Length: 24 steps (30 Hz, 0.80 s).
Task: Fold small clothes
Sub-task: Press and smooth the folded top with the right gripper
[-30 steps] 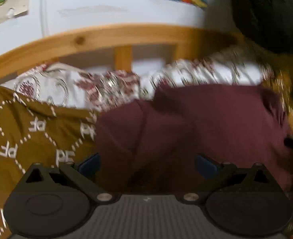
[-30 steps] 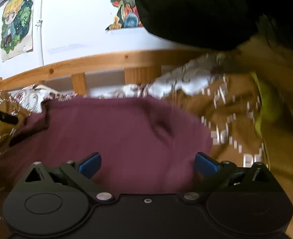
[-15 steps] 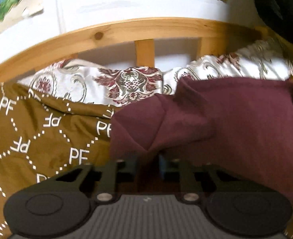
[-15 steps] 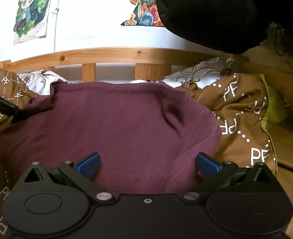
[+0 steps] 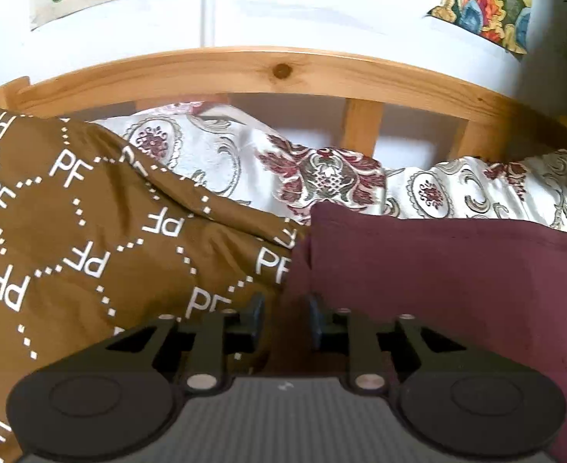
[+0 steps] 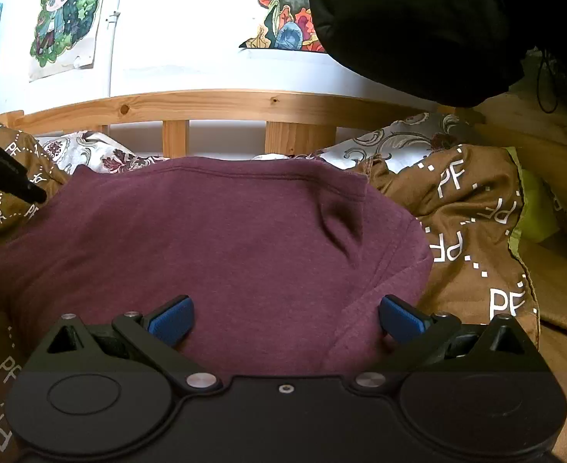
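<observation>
We see the left gripper (image 5: 282, 318) pinching the edge of the maroon shirt (image 6: 214, 247) on the brown blanket (image 5: 90, 239); the right gripper (image 6: 285, 318) hovers above it, fingers wide apart

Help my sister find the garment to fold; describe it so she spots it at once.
Look at the bed with the wooden rail. On its brown quilt printed with white letters lies the shirt. It is the only plain maroon cloth there, without any pattern.

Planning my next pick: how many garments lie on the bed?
1: the maroon top on the brown duvet, one edge pinched in the left tongs. More may be hidden underneath.
</observation>
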Motion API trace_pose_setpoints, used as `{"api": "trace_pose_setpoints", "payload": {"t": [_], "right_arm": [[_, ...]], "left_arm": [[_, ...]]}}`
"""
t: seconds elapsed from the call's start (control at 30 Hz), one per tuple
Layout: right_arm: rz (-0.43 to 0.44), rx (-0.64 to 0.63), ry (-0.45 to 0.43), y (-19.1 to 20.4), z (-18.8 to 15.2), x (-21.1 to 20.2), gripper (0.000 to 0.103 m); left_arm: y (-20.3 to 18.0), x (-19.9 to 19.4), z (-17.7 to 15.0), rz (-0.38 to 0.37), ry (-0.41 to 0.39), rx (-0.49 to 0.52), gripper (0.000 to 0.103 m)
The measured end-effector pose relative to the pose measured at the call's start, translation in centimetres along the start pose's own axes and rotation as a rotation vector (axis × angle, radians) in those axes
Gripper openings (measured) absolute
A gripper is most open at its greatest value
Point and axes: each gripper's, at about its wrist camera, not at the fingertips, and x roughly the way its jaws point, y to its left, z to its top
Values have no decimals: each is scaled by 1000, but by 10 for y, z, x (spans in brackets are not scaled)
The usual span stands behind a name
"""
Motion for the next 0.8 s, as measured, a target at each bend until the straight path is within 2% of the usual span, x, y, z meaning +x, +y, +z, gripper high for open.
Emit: {"api": "trace_pose_setpoints", "payload": {"t": [0.03,0.1,0.2,0.3,0.5,0.7,0.77,0.8], "right_arm": [[-3,-2,1,0,0,0,102],[-6,-5,-2,1,0,0,102],[-15,-5,-10,1,0,-1,102],[-31,-2,-25,0,1,-2,102],[-58,-8,-61,1,1,-4,99],[-28,33,-25,-4,9,5,69],[-33,71,18,-9,10,11,54],[-34,103,52,-13,10,14,50]], "left_arm": [[0,-1,-1,1,-3,-2,46],[-2,-5,-5,12,-16,1,79],[-5,-15,-14,23,-49,10,93],[-6,-19,-22,18,-27,9,100],[5,-35,-45,-25,35,-67,102],[17,-54,-72,-88,90,-116,102],[18,-59,-78,-109,111,-104,102],[18,-61,-81,-116,116,-97,102]]}}
